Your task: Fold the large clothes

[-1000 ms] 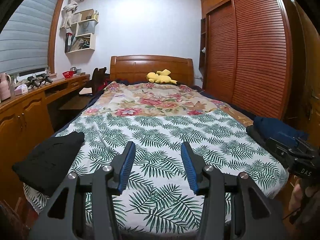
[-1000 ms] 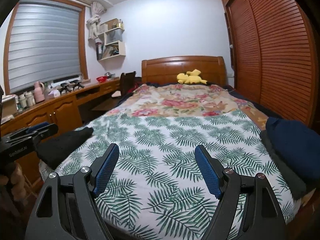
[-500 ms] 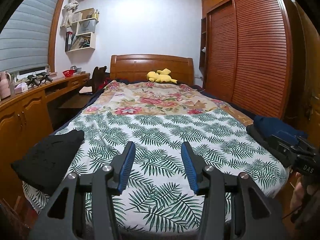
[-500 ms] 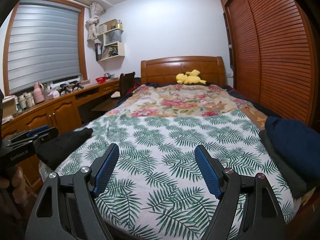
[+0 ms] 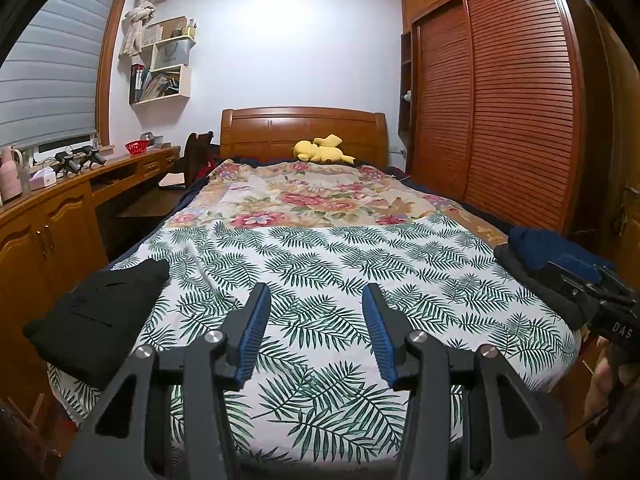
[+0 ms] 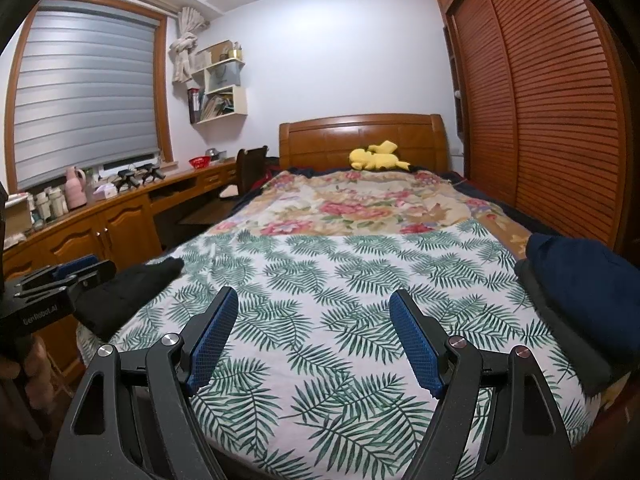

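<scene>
Both grippers, left (image 5: pixel 316 298) and right (image 6: pixel 314 300), stay spread and empty above the bed's (image 5: pixel 320 264) foot, barely shifted since a second ago.

Both wrist cams sit at the foot of the bed (image 5: pixel 320 248), facing the headboard (image 5: pixel 304 130), low over the palm-print sheet (image 6: pixel 340 280). Left cam sits nearer the black garment (image 5: pixel 100 312), right cam nearer the navy pile (image 6: pixel 588 288). Both share bed, headboard, wardrobe (image 6: pixel 552 112).
</scene>
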### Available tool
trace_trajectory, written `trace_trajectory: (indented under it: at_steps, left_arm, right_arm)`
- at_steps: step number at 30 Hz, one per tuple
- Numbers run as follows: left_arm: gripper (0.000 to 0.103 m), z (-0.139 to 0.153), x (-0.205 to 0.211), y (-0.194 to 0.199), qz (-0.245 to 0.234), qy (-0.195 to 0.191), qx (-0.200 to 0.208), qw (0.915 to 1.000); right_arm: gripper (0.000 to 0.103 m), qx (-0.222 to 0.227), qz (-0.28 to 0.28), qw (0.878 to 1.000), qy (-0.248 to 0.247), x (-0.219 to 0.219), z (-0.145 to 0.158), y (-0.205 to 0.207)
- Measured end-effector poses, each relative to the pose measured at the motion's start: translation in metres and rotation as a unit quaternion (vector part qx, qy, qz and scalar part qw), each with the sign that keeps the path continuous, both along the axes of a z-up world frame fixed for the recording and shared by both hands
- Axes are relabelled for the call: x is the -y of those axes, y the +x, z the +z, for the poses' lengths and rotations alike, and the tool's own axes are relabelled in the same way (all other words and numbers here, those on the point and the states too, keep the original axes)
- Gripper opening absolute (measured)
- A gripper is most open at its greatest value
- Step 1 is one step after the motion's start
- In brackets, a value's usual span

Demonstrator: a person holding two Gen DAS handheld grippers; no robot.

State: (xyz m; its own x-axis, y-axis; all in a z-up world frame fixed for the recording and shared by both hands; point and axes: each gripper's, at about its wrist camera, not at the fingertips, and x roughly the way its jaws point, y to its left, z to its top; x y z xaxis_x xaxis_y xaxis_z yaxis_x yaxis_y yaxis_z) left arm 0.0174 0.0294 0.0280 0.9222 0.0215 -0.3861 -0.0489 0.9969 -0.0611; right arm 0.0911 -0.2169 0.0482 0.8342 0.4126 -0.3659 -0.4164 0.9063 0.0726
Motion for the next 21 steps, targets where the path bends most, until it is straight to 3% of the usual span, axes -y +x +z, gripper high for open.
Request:
trace_trajectory:
  at_steps: [21]
  left_arm:
    - [0.047, 0.0030, 0.0043, -0.0052, -0.007, 0.004, 0.006, 0.9999]
  right_arm:
    - [0.080, -0.001, -0.001, 1.000, 0.001, 0.0006, -0.0006, 0.0006]
